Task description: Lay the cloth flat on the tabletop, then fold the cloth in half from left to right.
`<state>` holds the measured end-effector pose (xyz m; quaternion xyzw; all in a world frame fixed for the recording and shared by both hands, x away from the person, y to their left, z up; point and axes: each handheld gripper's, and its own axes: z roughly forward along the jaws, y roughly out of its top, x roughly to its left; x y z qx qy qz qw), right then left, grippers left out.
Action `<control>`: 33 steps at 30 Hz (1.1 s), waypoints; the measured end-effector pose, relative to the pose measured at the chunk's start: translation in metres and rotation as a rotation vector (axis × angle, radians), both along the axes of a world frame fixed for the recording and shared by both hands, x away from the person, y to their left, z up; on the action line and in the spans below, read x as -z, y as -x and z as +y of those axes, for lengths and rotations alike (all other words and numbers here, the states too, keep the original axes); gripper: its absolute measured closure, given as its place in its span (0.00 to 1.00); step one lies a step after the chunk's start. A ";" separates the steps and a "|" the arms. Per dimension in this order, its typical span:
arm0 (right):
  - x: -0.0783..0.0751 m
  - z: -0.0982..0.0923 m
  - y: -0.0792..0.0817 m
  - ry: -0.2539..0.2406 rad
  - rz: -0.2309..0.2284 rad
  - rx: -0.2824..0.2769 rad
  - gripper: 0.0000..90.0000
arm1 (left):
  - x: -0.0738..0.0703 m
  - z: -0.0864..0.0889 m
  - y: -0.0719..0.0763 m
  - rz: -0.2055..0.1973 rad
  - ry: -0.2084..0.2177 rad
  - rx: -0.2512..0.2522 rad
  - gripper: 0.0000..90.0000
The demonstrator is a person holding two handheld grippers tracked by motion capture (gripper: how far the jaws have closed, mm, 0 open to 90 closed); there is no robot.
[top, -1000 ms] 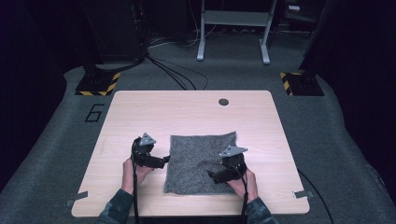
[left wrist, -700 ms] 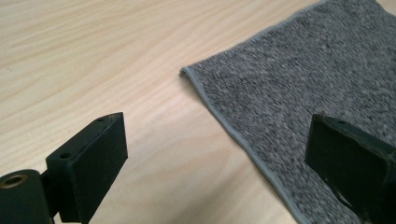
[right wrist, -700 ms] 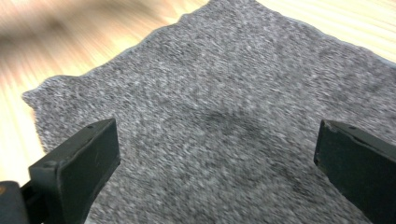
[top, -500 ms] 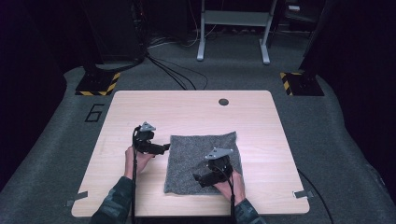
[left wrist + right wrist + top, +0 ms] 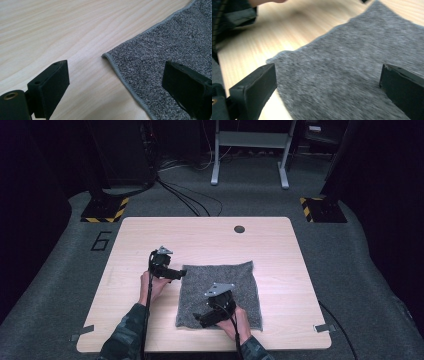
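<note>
One grey cloth (image 5: pixel 220 292) lies flat on the light wooden table (image 5: pixel 280 245), in the near half and somewhat right of centre, its near edge close to the table's near edge. It is a single layer with a stitched hem, seen plainly in the left gripper view (image 5: pixel 175 50).

Two grippers are present, one in each hand. The left gripper (image 5: pixel 176 273) is at the cloth's far-left corner. In its own view its fingers (image 5: pixel 50 85) stand wide apart, holding nothing, with that corner (image 5: pixel 106 55) between them; one finger is over bare wood, the other over the cloth. The right gripper (image 5: pixel 200 319) is over the cloth's near-left part, pointing toward the table's left edge. In its own view its fingers (image 5: pixel 254 87) are likewise spread wide and grip nothing, with the cloth (image 5: pixel 342 72) and its near-left corner between them; this view is blurred, so contact with the fabric cannot be determined.

Other items on the table: one round dark grommet hole (image 5: pixel 239 228) near the far edge, well apart from the cloth. Two forearms in patterned sleeves (image 5: pixel 125 335) enter from the near edge. Nothing lies on the cloth apart from the right gripper and its hand.

Around the table: grey carpet, a painted numeral 6 (image 5: pixel 101 240) off the far-left corner, two hazard-striped stand bases (image 5: pixel 105 210), cables and a metal frame (image 5: pixel 250 150) beyond the far edge.
</note>
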<state>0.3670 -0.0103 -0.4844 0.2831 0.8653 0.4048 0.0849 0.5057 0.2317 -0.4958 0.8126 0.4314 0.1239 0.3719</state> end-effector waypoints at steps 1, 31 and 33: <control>0.002 0.009 0.004 0.004 0.016 -0.016 0.01 | 0.001 -0.001 -0.001 0.004 0.001 0.002 0.09; 0.027 0.081 0.028 0.179 -0.011 -0.139 0.97 | 0.021 -0.028 -0.015 -0.018 -0.024 0.031 0.83; 0.027 0.081 0.027 0.178 -0.004 -0.145 0.98 | 0.021 -0.029 -0.015 -0.024 -0.034 0.032 0.88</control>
